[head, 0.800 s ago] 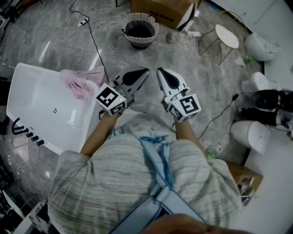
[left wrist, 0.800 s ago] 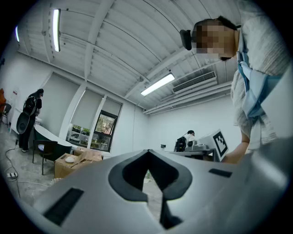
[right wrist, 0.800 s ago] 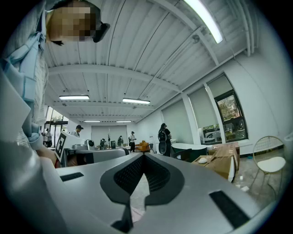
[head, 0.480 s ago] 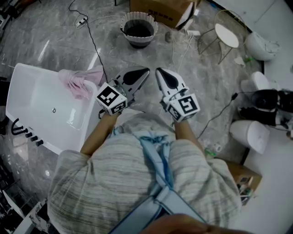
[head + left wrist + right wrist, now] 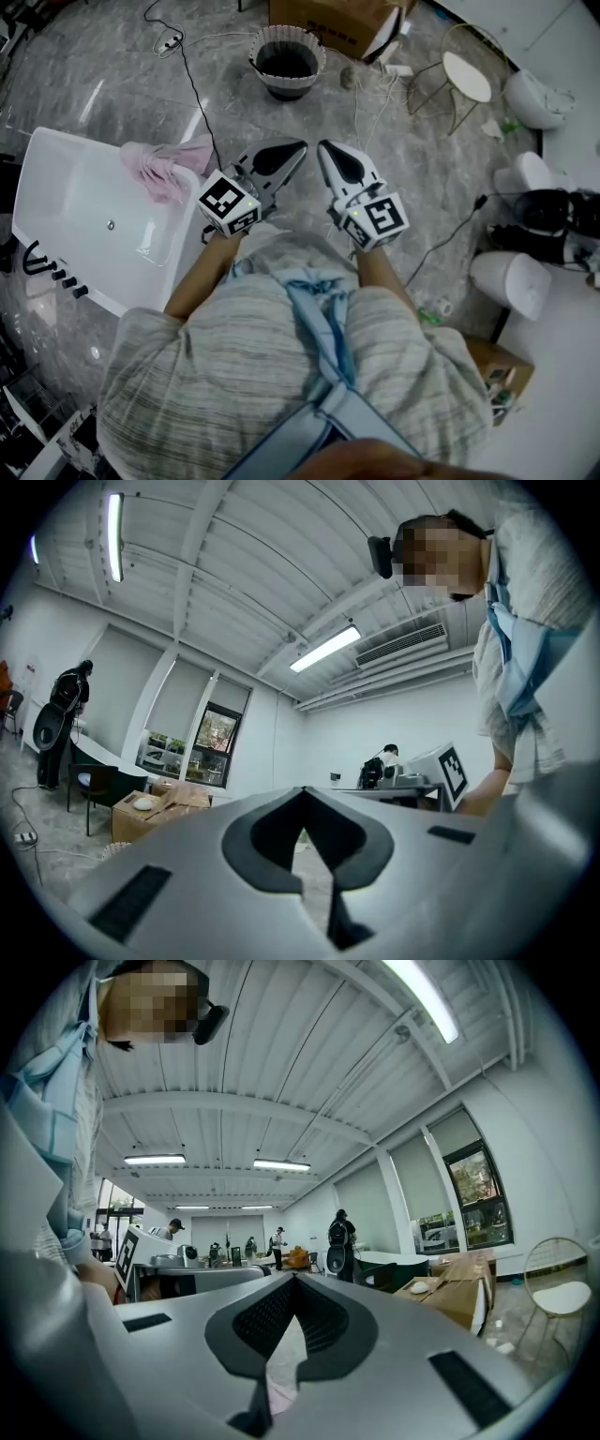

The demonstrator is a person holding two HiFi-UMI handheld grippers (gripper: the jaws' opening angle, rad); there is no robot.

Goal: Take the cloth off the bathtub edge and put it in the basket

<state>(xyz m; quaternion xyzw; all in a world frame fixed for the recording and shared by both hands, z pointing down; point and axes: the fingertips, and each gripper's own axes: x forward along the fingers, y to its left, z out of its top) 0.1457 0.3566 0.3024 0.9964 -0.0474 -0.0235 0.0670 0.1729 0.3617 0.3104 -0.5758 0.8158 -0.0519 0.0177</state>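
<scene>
Holding both level in front of torso, had left hand-held gripper [image 5: 298, 146] & right hand-held gripper [image 5: 324, 148] clenched, tips side by side, nothing pinched in either. Checked both gripper views: jaws together, only room & floor visible beyond.

Spotted pink cloth [image 5: 161, 171] bunched over edge of bathtub [image 5: 75, 187], at corner nearest left hand-held gripper, near but not touching. Found basket [image 5: 286, 58] farther ahead on floor, well apart from tub, dark inside, apparently empty. Judged task not yet begun: no grab made.

Risks, as judged:
- Could pinch just one loose fold w/ narrow tips, risking slip-out mid-carry or slide down into tub.
- Could drag trailing end over black cable [image 5: 190, 84] on floor btwn tub & basket, snagging it.
- Could tip or miss light-looking basket if released from side, not from above.
- Could knock tub rim w/ jaws if brought in too low.

Writing: made out only black-and-white square patterns on left marker cube [image 5: 228, 206] & right marker cube [image 5: 375, 217]; no letters. Noticed dark print on cardboard box [image 5: 328, 17] behind basket, too small to read. Found no brand legible anywhere.
</scene>
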